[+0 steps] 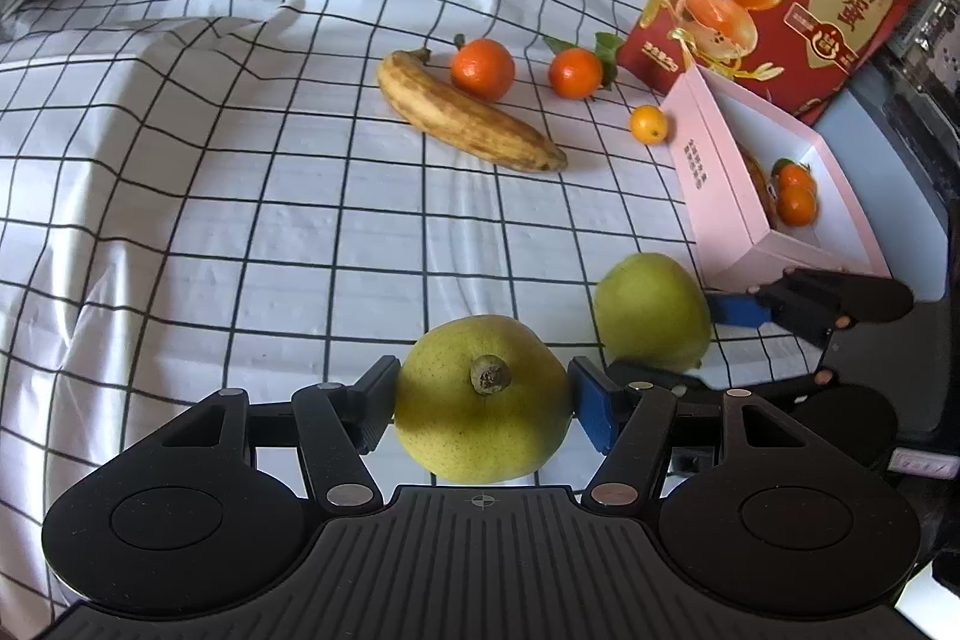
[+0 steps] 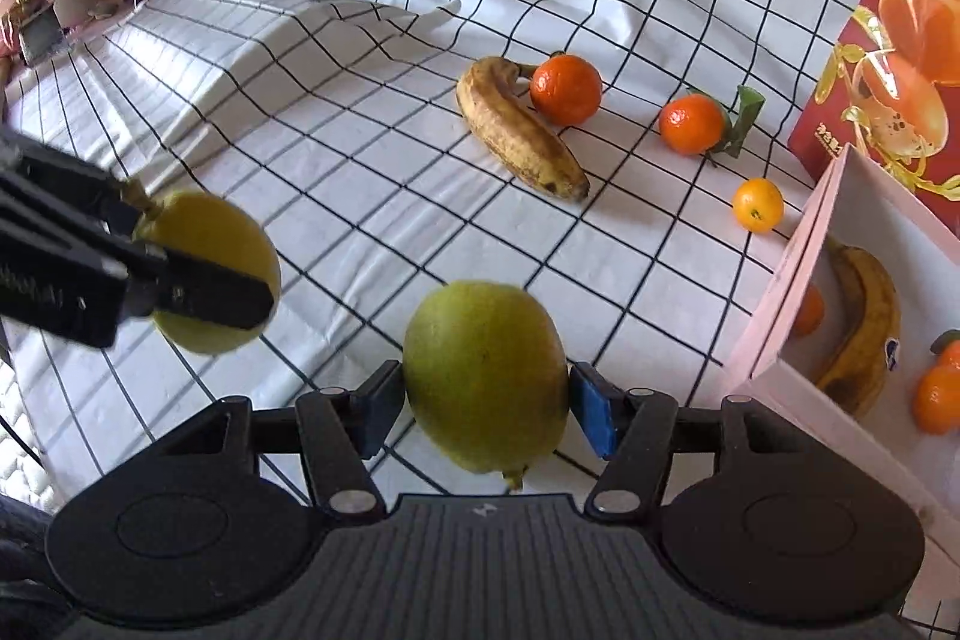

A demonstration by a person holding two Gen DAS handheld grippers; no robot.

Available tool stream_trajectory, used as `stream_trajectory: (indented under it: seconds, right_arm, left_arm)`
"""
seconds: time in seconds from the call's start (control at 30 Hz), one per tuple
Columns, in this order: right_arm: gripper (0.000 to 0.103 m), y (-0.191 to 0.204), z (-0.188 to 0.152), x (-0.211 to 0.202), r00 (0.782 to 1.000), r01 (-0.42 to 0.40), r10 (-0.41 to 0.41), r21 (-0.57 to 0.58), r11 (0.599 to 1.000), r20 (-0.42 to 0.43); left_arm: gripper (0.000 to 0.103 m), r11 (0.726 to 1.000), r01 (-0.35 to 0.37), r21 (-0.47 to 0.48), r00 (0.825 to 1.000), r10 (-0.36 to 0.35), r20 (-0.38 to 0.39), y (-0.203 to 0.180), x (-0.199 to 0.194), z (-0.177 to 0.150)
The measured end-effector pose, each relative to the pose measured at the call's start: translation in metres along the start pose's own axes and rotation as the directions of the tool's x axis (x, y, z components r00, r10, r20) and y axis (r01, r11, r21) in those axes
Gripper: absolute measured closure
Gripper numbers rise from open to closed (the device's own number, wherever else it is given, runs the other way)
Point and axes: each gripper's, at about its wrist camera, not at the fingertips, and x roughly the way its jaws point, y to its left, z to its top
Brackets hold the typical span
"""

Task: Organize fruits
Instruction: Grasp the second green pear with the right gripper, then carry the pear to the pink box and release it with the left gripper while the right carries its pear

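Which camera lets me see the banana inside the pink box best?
The right wrist view. There the banana in the box shows nearly whole, lying along the wall of the pink box beside small oranges. In the left wrist view the box wall hides it; only a brownish sliver peeks out.

Green pear [image 2: 485,376] between right tool [image 2: 485,400] pads, yellow pear [image 2: 207,268] in left tool [image 2: 180,280] beside.

Each gripper, left [image 1: 483,403] and right [image 2: 486,409], is built of matte black plastic: a ribbed body behind the jaws, round discs at both sides, silver rivets on the linkages, blue pads [image 1: 594,409] inside.
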Motion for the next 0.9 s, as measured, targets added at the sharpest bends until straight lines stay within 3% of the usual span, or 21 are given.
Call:
stream_trajectory:
  seconds: [0.17,0.27,0.4,0.9]
  right_arm:
    - [0.042,-0.007,-0.015,0.004,1.000,0.000,0.000,0.059,0.998,-0.013]
    - [0.056,-0.011,-0.016,-0.002,1.000,0.003,-0.005,0.085,0.996,0.019]
    - [0.060,-0.013,-0.012,-0.011,0.998,0.009,-0.015,0.096,0.995,0.061]
    - [0.060,-0.002,0.024,-0.007,0.989,0.022,-0.028,0.043,0.999,0.143]
  left_arm:
    - [0.036,1.000,0.005,0.018,1.000,-0.005,-0.009,-0.005,0.002,0.000]
    - [0.036,1.000,0.008,0.025,1.000,-0.007,-0.013,-0.007,0.003,0.000]
    - [0.036,1.000,0.010,0.027,1.000,-0.010,-0.015,-0.007,0.004,-0.001]
    - [0.036,0.999,-0.019,-0.026,1.000,0.018,-0.011,0.009,-0.002,-0.006]
